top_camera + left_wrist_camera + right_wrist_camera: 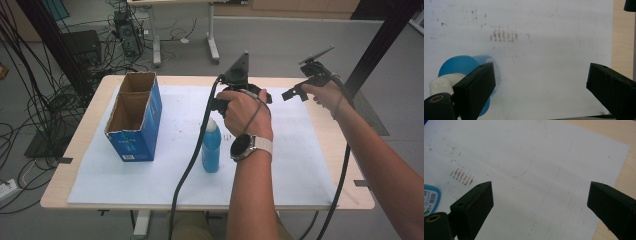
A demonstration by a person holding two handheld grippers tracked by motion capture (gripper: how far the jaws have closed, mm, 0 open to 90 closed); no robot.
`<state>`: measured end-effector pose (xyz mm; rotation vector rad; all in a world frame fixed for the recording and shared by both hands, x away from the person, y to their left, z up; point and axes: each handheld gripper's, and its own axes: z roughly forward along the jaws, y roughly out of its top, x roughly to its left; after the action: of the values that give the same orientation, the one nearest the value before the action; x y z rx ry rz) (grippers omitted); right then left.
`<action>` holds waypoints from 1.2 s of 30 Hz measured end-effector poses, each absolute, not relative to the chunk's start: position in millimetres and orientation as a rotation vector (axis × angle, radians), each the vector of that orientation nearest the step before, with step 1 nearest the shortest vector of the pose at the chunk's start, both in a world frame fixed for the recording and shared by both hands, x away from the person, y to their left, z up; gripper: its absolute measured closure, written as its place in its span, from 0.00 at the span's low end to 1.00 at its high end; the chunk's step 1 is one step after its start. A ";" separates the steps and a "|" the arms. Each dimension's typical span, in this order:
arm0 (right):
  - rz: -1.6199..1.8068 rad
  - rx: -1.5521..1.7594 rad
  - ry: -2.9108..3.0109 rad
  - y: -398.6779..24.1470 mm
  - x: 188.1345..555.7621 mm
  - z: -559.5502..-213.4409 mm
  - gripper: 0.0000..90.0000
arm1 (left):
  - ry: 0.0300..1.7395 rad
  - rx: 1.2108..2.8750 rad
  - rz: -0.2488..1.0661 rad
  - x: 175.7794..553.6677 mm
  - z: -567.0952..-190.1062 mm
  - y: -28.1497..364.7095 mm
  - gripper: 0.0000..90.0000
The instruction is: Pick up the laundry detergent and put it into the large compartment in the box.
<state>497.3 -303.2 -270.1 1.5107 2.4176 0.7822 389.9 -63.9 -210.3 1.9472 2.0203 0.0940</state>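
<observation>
hovering above the white sheet [280, 165] that covers the table [345, 150], the left gripper [541, 82] has its jaws spread wide with nothing between them. the blue bottle [211, 147] stands upright on the sheet near the middle of the table, just left of the person's left hand [247, 112] in the high view. in the left gripper view the bottle [465, 66], with its white cap [440, 85], sits off behind the left-hand jaw rather than in the gap, so the gripper is not lined up on it.

that offset is the main risk. if the gripper drops straight down from here, i judge that one jaw would land on the cap or shoulder and knock the bottle over rather than straddle it. the bottle looks tall and narrow, so a sideways nudge could tip it and send it rolling toward the table edge. the cable [192, 160] trailing from the left gripper runs right beside the bottle in the high view, and a swing of the hand could drag it against the bottle.

the right gripper [540, 200] is also spread wide and holds nothing, raised over the right part of the sheet, with a corner of the bottle's label [430, 198] at the left edge of its view. the open blue cardboard box [135, 117] stands well apart at the left; a rushed carry could catch its torn rim.
</observation>
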 end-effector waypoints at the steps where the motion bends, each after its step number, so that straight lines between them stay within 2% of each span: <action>1: 0.782 1.512 2.417 -303.5 497.1 -269.9 0.07 | 2.022 1.948 0.097 389.7 -210.6 -64.3 0.10; 36: 0.791 1.517 2.409 -306.9 495.5 -269.9 0.07 | 2.012 1.957 0.111 387.3 -205.5 -67.1 0.10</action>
<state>495.5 -306.9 -269.9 1.5168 2.4091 0.7906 387.3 -67.1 -205.5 1.9566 2.0122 0.1105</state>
